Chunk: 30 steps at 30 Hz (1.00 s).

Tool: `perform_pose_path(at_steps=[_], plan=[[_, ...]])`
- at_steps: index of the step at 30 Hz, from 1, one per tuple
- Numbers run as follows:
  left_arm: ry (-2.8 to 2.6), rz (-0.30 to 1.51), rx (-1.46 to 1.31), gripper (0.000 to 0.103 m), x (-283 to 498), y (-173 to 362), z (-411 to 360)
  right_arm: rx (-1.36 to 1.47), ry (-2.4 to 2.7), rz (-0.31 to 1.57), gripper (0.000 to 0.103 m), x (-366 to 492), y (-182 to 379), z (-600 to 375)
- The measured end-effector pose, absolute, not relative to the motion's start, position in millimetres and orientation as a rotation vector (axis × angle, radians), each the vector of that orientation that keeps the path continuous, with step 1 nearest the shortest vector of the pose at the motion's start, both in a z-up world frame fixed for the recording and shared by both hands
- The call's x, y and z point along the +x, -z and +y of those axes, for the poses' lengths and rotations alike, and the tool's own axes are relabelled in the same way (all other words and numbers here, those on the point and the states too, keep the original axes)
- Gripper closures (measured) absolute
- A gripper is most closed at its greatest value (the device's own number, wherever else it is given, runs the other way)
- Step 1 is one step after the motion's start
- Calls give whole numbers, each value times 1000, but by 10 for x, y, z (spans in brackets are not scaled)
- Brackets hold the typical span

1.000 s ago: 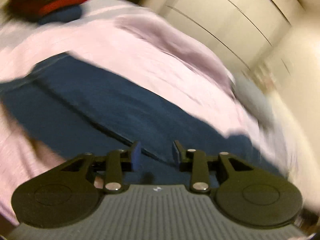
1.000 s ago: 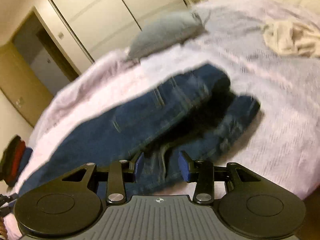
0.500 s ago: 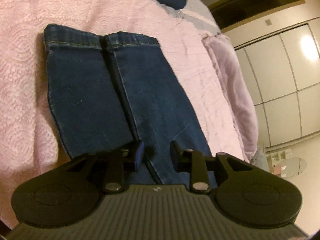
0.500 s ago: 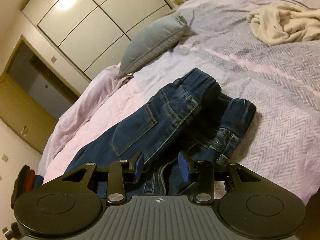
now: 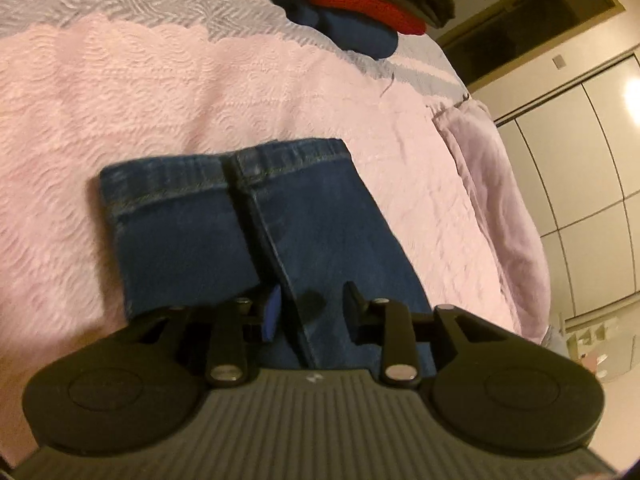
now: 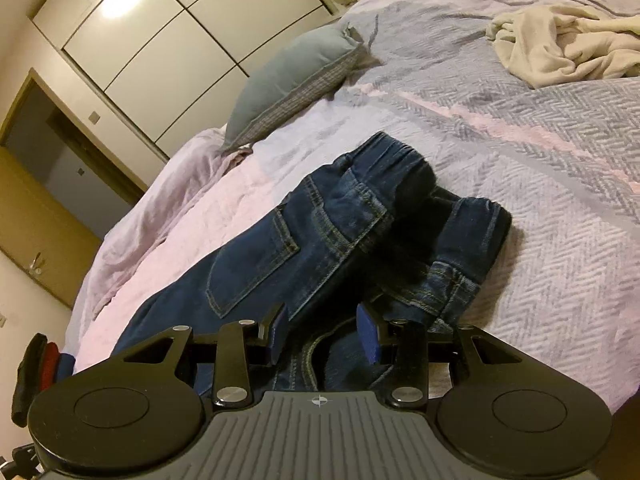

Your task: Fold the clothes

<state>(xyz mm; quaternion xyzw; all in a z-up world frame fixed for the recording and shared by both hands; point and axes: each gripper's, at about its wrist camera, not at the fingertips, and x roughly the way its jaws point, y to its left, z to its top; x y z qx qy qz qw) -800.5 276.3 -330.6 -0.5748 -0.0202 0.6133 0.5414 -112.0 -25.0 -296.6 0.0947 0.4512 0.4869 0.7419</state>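
A pair of dark blue jeans (image 5: 256, 224) lies on the pink bedspread (image 5: 120, 92), legs side by side, hems pointing away in the left wrist view. My left gripper (image 5: 310, 312) is open just above the legs, over the seam between them, holding nothing. In the right wrist view the jeans' waist end (image 6: 352, 220) is bunched, with a back pocket showing. My right gripper (image 6: 324, 328) is open over the crotch seam, holding nothing.
A stack of folded dark, red and blue clothes (image 5: 360, 0) sits at the far bed edge. A grey-blue pillow (image 6: 292, 80) and a crumpled cream garment (image 6: 560, 44) lie on the lilac bedspread. White wardrobe doors (image 6: 160, 40) stand behind.
My left gripper has swung and pulled back along the legs toward the hems, which now lie closer. My right gripper has edged closer to the waist end. Both stay open.
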Motion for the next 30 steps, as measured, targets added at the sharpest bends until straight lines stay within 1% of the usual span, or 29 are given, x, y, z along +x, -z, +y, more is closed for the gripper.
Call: perform_pose_path(at_steps=[1, 2, 5, 6, 11, 19, 23, 30], plan=[[-1456, -39, -1356, 102, -8023, 3309, 2799, 210, -1063, 990, 61, -1108, 2971, -256], [-1438, -38, -1305, 103, -8034, 3264, 2763, 220, -1058, 996, 61, -1089, 2981, -266], [-1349, -52, -1082, 103, -8054, 3039, 2524, 244, -1043, 1009, 61, -1040, 2998, -304], [-1337, -52, -1059, 103, -8069, 3030, 2482, 248, -1040, 1011, 61, -1029, 2996, -321], [-1338, -42, -1097, 102, -8171, 3185, 2389, 274, -1033, 1033, 61, -962, 3030, -347], [-1338, -27, -1159, 102, -8334, 3433, 2239, 490, -1048, 1103, 60, -847, 3028, -435], [-1343, -30, -1167, 102, -8330, 3431, 2209, 575, -1014, 1136, 55, -740, 3113, -444], [-1335, -27, -1178, 102, -8345, 3433, 2184, 607, -971, 1153, 55, -599, 3269, -207]])
